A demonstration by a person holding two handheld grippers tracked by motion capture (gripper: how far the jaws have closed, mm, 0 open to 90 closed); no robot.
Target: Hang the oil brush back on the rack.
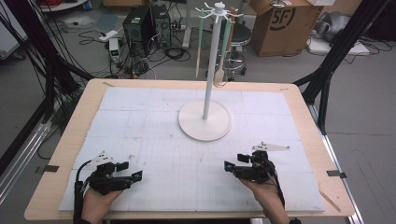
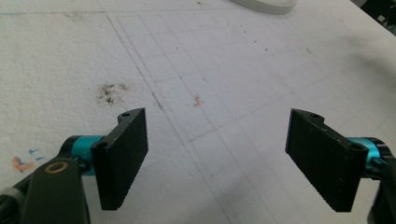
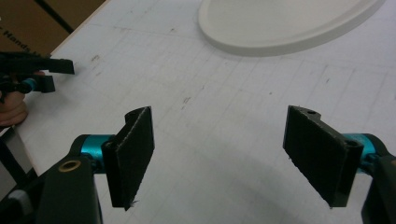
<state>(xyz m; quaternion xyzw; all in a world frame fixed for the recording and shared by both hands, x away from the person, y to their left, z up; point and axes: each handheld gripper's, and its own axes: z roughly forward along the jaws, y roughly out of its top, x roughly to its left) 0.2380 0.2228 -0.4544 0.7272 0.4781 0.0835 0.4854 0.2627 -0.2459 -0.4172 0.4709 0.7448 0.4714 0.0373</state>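
Note:
A white stand [image 1: 211, 65] with a round base [image 1: 204, 122] rises from the middle of the white foam mat [image 1: 154, 140]. Several utensils [image 1: 200, 46] hang from the hooks at its top. My left gripper [image 1: 136, 175] rests near the front left of the mat, open with nothing between its jaws [image 2: 217, 158]. My right gripper [image 1: 227, 166] lies near the front right, pointing left, also open and empty [image 3: 219, 158]. The base's rim [image 3: 280, 42] shows at the top of the right gripper view, and the left gripper [image 3: 44, 74] at its left edge.
The mat lies on a wooden table [image 1: 79, 116]. Behind the table on the floor are a cardboard box [image 1: 280, 25], a stool [image 1: 238, 37], computer cases [image 1: 142, 23] and cables. Black frame legs [image 1: 327, 70] stand at both sides.

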